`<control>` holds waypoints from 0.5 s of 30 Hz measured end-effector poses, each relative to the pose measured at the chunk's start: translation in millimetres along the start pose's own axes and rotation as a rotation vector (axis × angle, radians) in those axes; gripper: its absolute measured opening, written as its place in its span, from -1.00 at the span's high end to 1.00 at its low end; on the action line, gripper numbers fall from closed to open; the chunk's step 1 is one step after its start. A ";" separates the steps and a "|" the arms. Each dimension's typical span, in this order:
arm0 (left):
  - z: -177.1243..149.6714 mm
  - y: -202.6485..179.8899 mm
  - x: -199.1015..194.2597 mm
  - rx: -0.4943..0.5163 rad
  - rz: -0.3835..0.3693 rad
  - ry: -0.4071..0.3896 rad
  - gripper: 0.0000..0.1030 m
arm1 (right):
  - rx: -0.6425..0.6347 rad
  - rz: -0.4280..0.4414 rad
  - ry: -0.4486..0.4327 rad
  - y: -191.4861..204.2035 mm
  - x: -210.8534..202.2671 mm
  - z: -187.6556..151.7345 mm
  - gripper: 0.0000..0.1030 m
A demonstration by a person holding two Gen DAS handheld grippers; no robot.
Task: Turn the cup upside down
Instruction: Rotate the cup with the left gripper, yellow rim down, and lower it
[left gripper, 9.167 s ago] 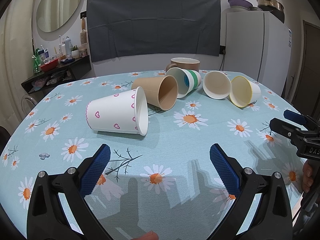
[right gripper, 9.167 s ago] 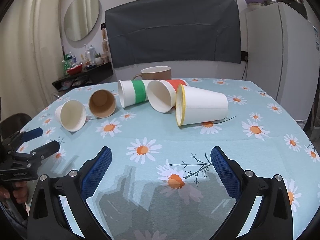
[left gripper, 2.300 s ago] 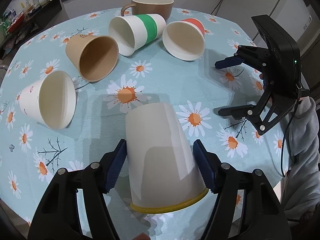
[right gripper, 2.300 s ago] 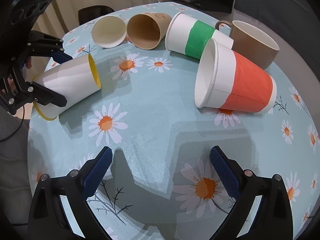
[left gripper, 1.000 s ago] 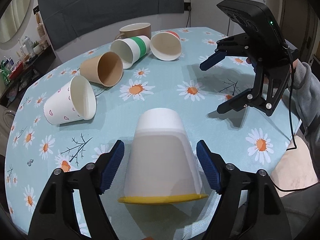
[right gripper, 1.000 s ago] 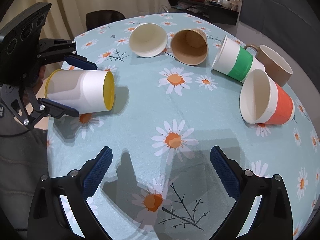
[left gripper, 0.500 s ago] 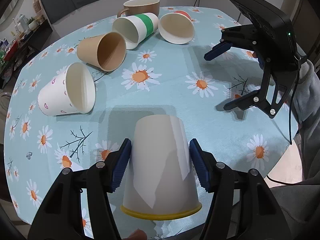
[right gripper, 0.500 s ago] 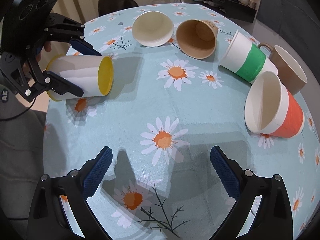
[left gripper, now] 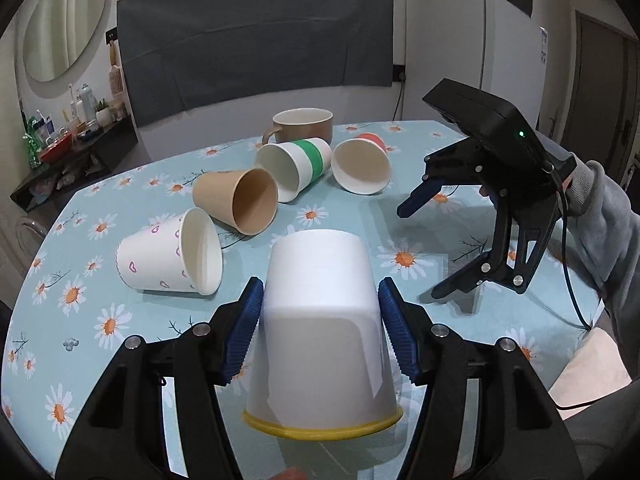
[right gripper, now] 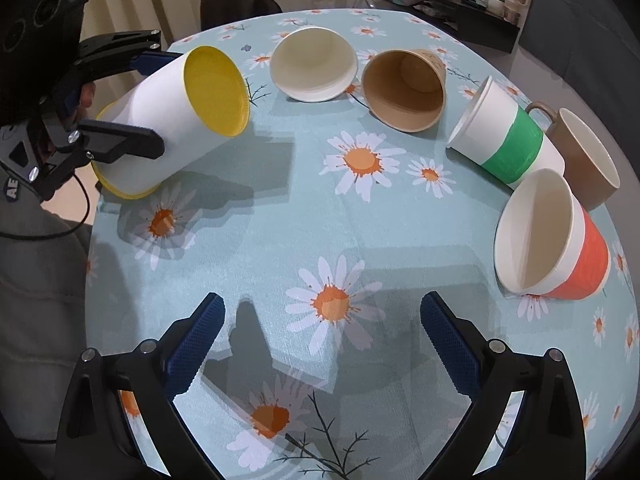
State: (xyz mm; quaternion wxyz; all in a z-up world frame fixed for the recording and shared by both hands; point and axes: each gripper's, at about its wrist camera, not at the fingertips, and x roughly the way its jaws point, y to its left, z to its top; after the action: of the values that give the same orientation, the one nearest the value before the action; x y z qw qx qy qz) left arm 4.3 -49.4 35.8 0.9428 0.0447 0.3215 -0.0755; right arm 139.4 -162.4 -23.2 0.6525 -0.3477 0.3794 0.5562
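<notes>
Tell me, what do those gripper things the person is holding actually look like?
Each gripper is a black forked frame with silver bolts and two fingers padded in ribbed blue. The left gripper and right gripper look alike. On top sits a black box with a green light; a thin black cable trails off. The person wears a grey sleeve.

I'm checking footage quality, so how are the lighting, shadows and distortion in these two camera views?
Left wrist view: strong fisheye bending, dark corners, a sharp shadow edge across the white yellow-rimmed paper cup. Right wrist view: same curvature, hard-edged shadows on the daisy-print tablecloth, everything in focus, no glare.
</notes>
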 end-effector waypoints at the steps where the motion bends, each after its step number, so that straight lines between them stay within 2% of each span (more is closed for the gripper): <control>1: -5.5 -1.4 -2.0 0.005 0.009 -0.030 -0.17 | -0.003 -0.004 -0.001 3.0 -0.3 0.8 -0.83; 4: -19.6 -2.6 -7.4 -0.003 0.111 -0.147 -0.17 | -0.008 -0.015 -0.001 9.4 1.0 4.8 -0.83; 7: -32.8 -5.9 -15.3 -0.007 0.123 -0.261 -0.17 | -0.003 -0.030 -0.001 14.5 3.5 6.9 -0.83; 11: -40.1 -5.7 -12.1 -0.032 0.125 -0.292 -0.17 | 0.005 -0.041 0.002 22.7 5.6 8.9 -0.83; 15: -43.9 1.1 -16.3 -0.068 0.097 -0.325 -0.18 | 0.009 -0.052 0.001 31.0 6.6 9.3 -0.83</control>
State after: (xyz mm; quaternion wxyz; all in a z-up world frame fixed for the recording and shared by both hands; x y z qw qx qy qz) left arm -34.5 -40.6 11.2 0.9859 0.0156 0.1649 -0.0254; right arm 110.2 -146.9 -25.6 0.6680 -0.3550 0.3731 0.5372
